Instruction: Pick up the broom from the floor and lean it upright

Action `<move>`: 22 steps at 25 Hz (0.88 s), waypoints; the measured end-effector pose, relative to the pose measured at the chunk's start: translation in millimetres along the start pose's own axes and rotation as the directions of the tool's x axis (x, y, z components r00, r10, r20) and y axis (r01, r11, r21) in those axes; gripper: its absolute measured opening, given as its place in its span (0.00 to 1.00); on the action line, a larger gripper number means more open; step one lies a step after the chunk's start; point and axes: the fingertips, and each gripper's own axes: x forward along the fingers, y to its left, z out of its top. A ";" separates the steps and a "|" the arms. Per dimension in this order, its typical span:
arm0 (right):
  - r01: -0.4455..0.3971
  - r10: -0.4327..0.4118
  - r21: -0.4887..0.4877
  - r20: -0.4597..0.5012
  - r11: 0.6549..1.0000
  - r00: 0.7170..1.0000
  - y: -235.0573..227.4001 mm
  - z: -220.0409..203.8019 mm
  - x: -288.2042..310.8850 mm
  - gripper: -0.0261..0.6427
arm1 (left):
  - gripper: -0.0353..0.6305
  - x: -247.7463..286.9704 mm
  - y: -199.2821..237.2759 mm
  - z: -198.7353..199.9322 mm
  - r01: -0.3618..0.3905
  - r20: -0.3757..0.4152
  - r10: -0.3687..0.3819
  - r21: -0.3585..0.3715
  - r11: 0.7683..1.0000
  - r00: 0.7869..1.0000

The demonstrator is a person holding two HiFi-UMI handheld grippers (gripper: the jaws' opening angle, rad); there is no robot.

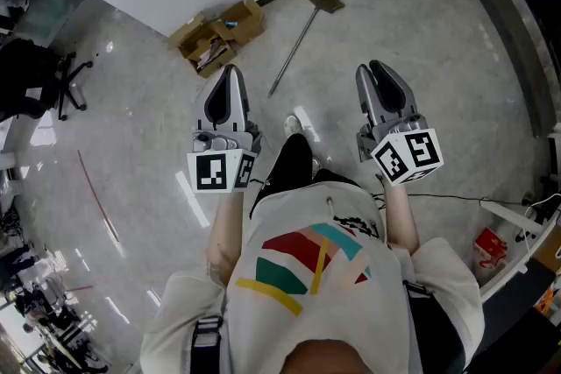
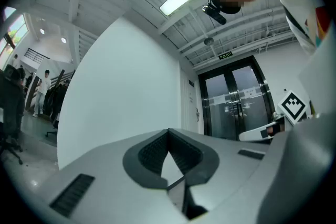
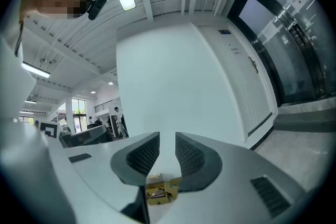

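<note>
Broom [image 1: 301, 31] flat on floor, thin grey handle, tan head by wall

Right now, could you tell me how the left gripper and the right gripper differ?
The left gripper has fingers meeting at their tips; the right gripper holds its fingers slightly apart. The right gripper looks toward the cardboard box; the left gripper faces a white wall. Both are empty, clear of the broom lying on the floor.

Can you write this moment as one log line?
stage: before pickup | broom: flat on floor, untouched | left gripper: shut, empty | right gripper: slightly open, empty | cardboard box: left of broom
</note>
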 end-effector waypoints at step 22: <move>-0.026 0.015 -0.069 -0.155 0.997 0.988 -93.0 5.8 284.8 0.15 | 0.12 247.7 163.3 -67.1 -0.013 -0.057 0.011 -0.040 0.999 0.998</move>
